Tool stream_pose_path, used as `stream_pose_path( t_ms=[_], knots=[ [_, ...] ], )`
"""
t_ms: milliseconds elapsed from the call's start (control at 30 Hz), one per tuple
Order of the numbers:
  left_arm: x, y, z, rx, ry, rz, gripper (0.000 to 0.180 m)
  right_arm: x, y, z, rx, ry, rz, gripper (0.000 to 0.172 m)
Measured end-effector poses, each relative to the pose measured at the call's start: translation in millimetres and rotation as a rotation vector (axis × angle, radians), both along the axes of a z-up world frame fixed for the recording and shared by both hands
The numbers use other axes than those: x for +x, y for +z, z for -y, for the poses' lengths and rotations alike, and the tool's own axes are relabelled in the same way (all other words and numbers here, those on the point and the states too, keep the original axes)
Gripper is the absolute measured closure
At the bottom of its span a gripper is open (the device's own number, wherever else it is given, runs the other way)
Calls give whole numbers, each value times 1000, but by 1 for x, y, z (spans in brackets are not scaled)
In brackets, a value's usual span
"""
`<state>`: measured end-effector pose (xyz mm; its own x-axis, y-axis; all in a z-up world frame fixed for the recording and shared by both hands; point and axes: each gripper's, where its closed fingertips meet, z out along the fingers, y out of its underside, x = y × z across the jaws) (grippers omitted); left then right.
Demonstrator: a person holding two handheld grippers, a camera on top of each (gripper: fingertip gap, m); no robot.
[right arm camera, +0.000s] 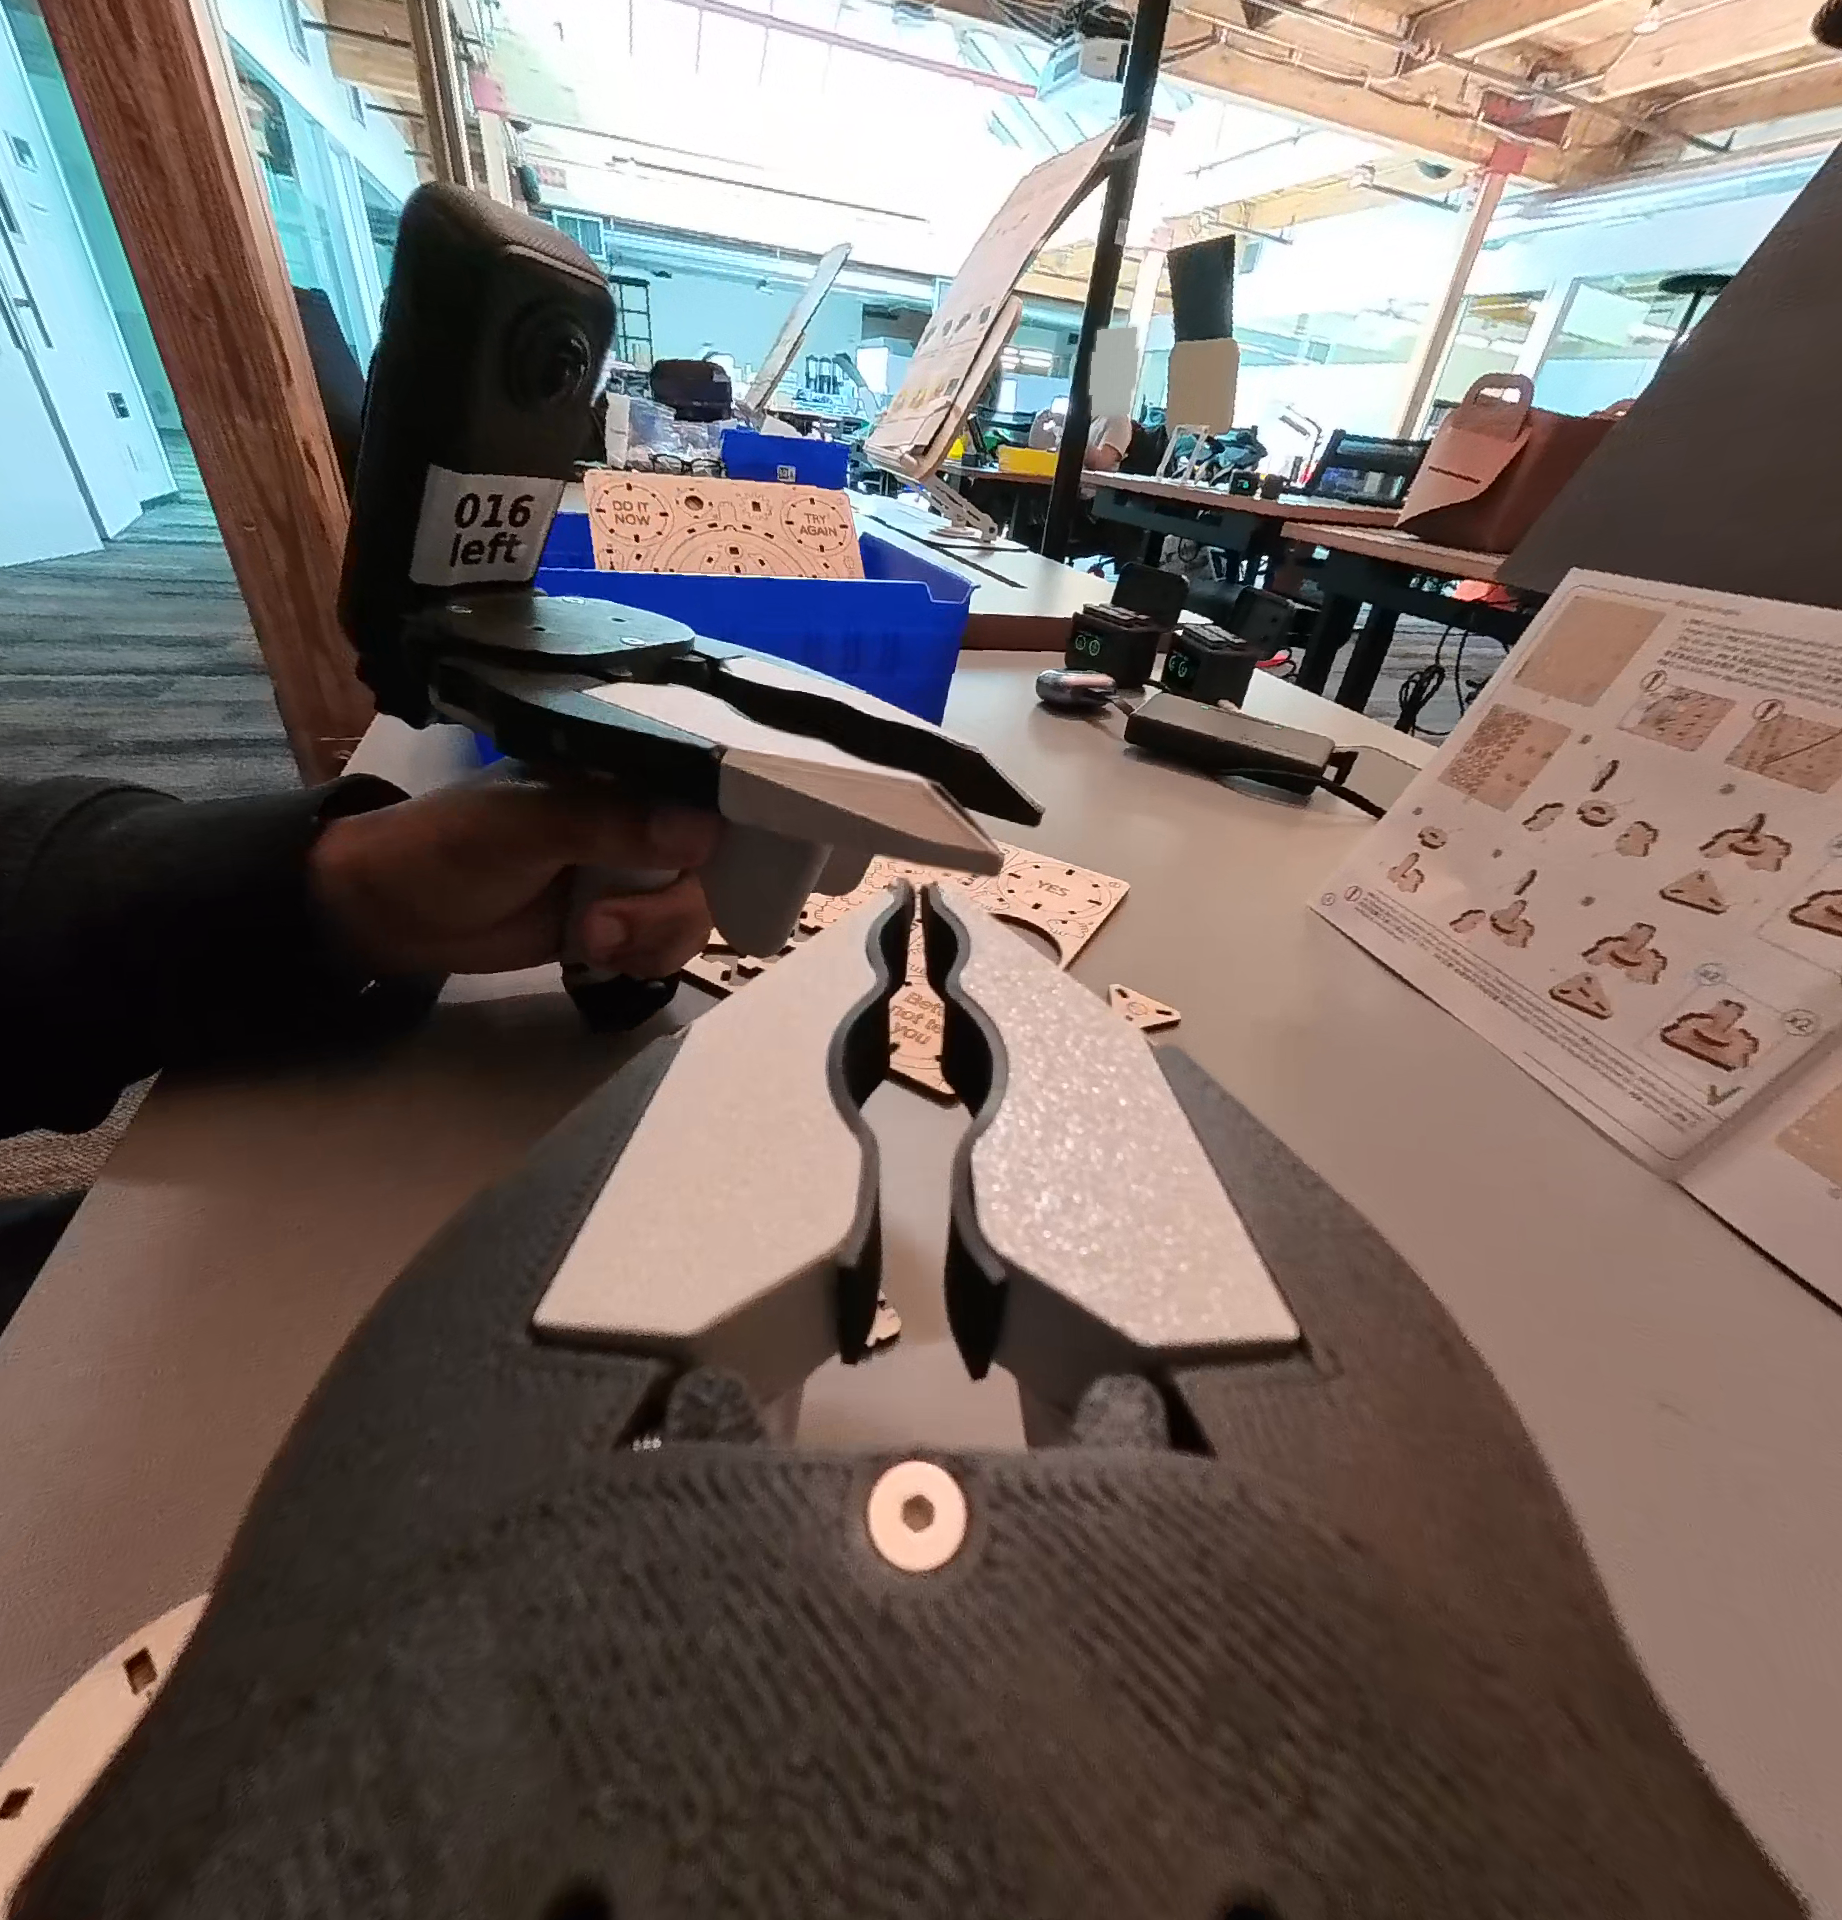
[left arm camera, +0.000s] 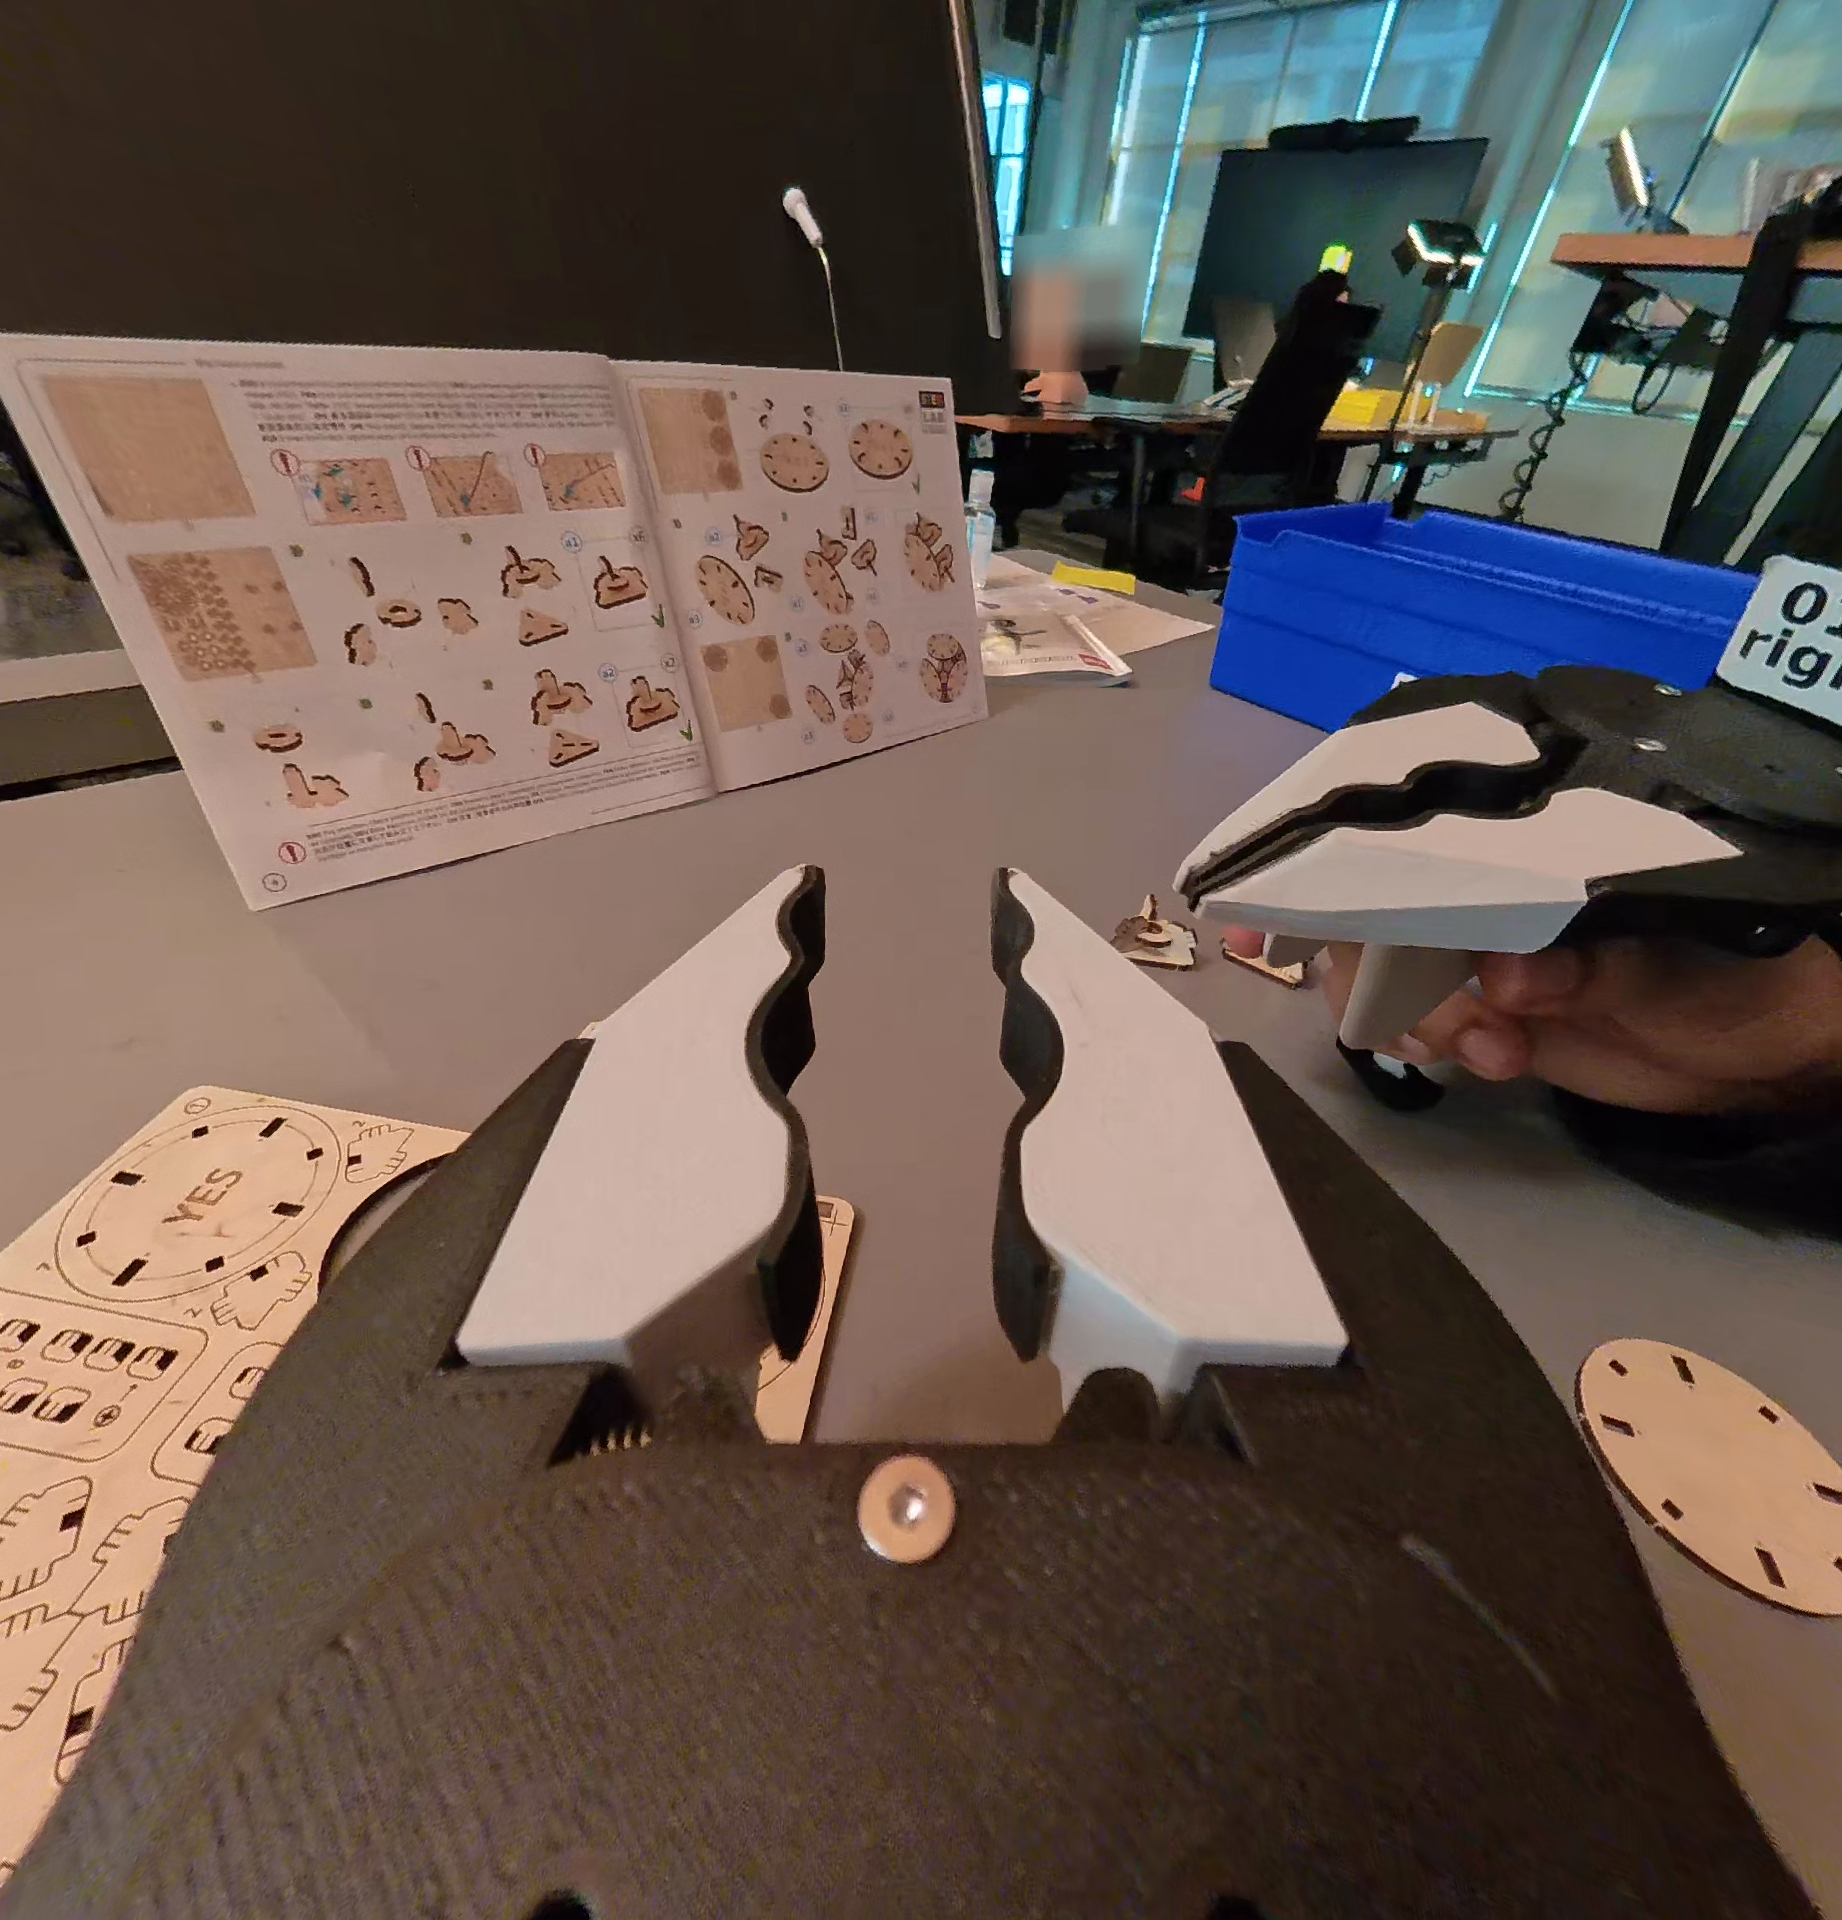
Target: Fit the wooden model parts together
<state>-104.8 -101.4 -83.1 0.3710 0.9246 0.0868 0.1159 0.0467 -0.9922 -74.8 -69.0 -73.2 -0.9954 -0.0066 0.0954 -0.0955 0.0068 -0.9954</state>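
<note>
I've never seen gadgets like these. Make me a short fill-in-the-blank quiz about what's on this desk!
1. The storage bin at the back of the grey table is coloured ____.
2. The right tongs are ____, with nothing between their tips.
3. The open instruction booklet stands ____ of the left tongs.
4. The loose round wooden disc has small ____ cut near its rim.

Missing words: blue; shut; in front; slots

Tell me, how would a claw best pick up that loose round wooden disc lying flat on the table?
The disc is thin and lies flat on the table, so there is no raised part to pinch. Probably best to come in low from the side and grip across its rim, perhaps after sliding it to the table edge. Its small slots look too narrow for the fingers.
</note>
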Motion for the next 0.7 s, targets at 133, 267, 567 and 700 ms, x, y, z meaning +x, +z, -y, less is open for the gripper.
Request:
stream_pose_path(
  t_ms=[133,267,567,700],
  knots=[
    [0,1,3,22,3,-4,151,3,1,0,0,14,13,172],
    [0,1,4,36,5,-1,151,5,1,1,-1,18,4,172],
    [-1,-1,2,25,-2,9,150,6,3,0,-2,16,-6,172],
    [-1,-1,4,45,-8,15,148,7,2,1,1,16,-13,172]
  ],
)
